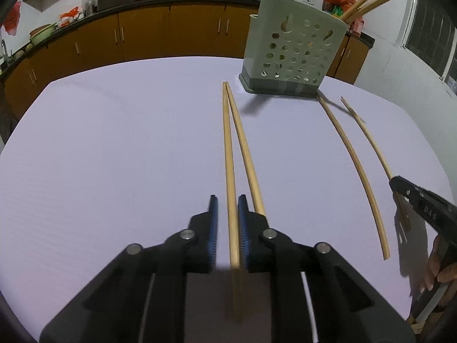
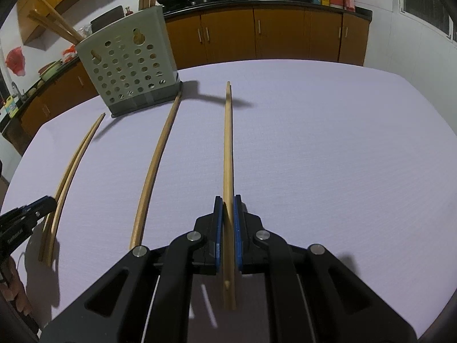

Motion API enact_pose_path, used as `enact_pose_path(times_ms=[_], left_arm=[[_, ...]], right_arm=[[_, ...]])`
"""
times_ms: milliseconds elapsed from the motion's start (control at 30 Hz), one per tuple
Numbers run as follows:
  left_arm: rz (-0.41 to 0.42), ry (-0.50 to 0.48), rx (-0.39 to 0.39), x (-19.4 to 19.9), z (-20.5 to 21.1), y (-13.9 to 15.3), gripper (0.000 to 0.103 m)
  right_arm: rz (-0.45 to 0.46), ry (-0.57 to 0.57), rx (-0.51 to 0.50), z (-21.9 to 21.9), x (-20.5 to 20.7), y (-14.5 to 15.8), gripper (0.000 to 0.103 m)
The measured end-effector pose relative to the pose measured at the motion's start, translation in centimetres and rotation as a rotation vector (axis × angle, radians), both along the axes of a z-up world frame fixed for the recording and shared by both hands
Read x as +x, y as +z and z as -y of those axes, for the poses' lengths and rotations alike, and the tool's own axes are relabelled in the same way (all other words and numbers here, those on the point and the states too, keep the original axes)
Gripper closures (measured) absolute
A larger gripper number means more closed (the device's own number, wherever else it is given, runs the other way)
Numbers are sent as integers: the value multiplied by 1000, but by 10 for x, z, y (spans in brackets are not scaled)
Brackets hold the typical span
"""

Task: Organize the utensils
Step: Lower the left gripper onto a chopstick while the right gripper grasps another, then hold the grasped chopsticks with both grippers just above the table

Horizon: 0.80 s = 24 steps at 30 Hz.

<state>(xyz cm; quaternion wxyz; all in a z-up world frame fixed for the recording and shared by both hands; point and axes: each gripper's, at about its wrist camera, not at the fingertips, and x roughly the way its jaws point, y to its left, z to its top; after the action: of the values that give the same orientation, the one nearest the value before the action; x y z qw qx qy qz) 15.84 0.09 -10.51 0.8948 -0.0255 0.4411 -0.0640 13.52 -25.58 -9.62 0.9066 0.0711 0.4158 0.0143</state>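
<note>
A pale perforated holder (image 1: 294, 54) stands at the far side of the white worktop (image 1: 114, 157), with several chopsticks already upright in it. All the loose chopsticks lie in front of this holder, pointing toward it.

The left tool (image 1: 227, 203) is nearly closed around one chopstick (image 1: 228, 154) of a pair lying in front of the holder's left corner; the stick runs between the blue pads, though firm pressing cannot be told. Its partner (image 1: 242, 143) lies just outside the right finger, the two tips touching near the holder.

The right tool (image 2: 227, 204) is clamped on another chopstick (image 2: 227, 143), which lies to the right of the holder. Between the two tools, a single chopstick (image 2: 155, 165) rests with its tip at the holder's base.
</note>
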Motion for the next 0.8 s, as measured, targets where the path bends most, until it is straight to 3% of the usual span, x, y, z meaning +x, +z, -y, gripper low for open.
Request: enact_pose_path(times_ms=[100,233,433,800], left_arm=[[10,9,24,6,5,-1,79],[15,42,54,12,2,-2,95],[10,124,23,19,-29,-1,95],[18,130,-16,19,-38,-2,94]], right_arm=[[1,6,14,-1,-2,0,94],[1,17,-9,-3,0,1,95],[2,-19,-20,13,6,2,95],[0,3,-7,14,8,2,94]])
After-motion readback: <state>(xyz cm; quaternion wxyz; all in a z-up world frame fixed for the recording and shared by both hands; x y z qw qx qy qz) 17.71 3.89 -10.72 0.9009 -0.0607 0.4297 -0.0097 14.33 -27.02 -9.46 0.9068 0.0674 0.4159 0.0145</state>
